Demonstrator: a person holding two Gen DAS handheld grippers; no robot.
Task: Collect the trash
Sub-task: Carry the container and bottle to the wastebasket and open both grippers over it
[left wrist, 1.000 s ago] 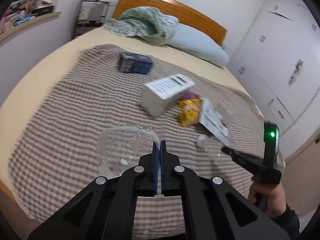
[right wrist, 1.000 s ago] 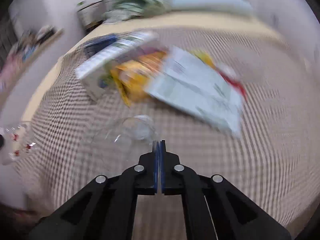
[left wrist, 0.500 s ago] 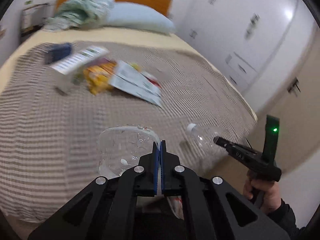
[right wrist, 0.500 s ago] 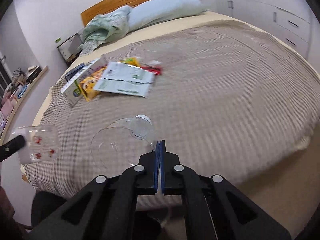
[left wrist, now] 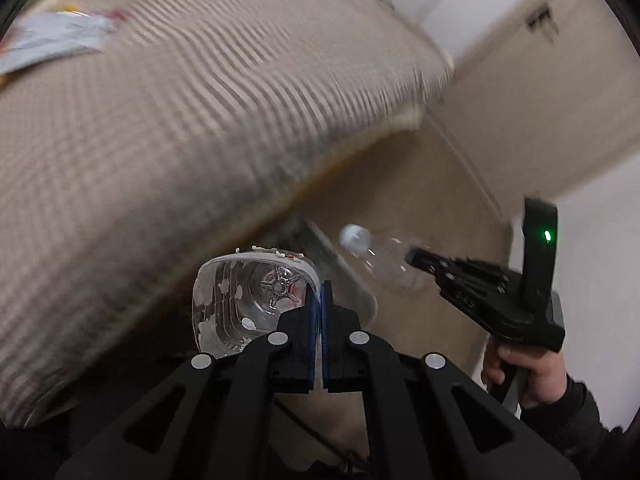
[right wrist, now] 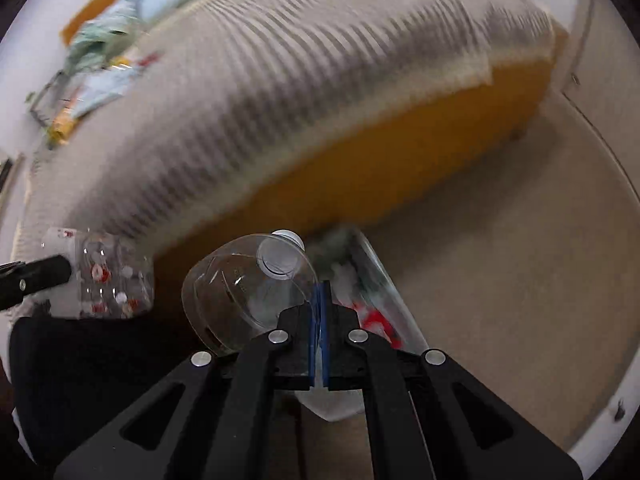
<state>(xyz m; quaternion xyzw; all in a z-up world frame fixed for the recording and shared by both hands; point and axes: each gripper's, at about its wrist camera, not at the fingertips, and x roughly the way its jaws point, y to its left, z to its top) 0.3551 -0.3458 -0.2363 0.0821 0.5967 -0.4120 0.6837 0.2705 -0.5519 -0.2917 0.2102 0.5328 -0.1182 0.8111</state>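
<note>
My left gripper [left wrist: 319, 300] is shut on the rim of a clear cut-off bottle bottom [left wrist: 256, 300] with red and white marks. My right gripper [right wrist: 319, 300] is shut on a clear bottle top [right wrist: 244, 300] with a white cap [right wrist: 280, 256]. Both point steeply down past the foot of the bed. In the left wrist view the right gripper [left wrist: 412, 258] holds its bottle piece [left wrist: 384, 256] to the right. In the right wrist view the left gripper [right wrist: 64, 268] shows at the left edge with its bottle piece [right wrist: 104, 280]. A trash bin [right wrist: 380, 276] with red and white scraps stands just below.
The bed with a striped blanket [left wrist: 160, 120] fills the upper left, its orange frame [right wrist: 400, 160] close to the bin. Papers and wrappers [right wrist: 100, 84] lie far up on the blanket. Beige floor [right wrist: 500, 260] spreads to the right. A hand [left wrist: 524, 368] grips the right tool.
Both grippers have swung off the bed, past its foot edge, and tipped down toward the floor. Each still grips its bottle piece. The bin has come into view.
</note>
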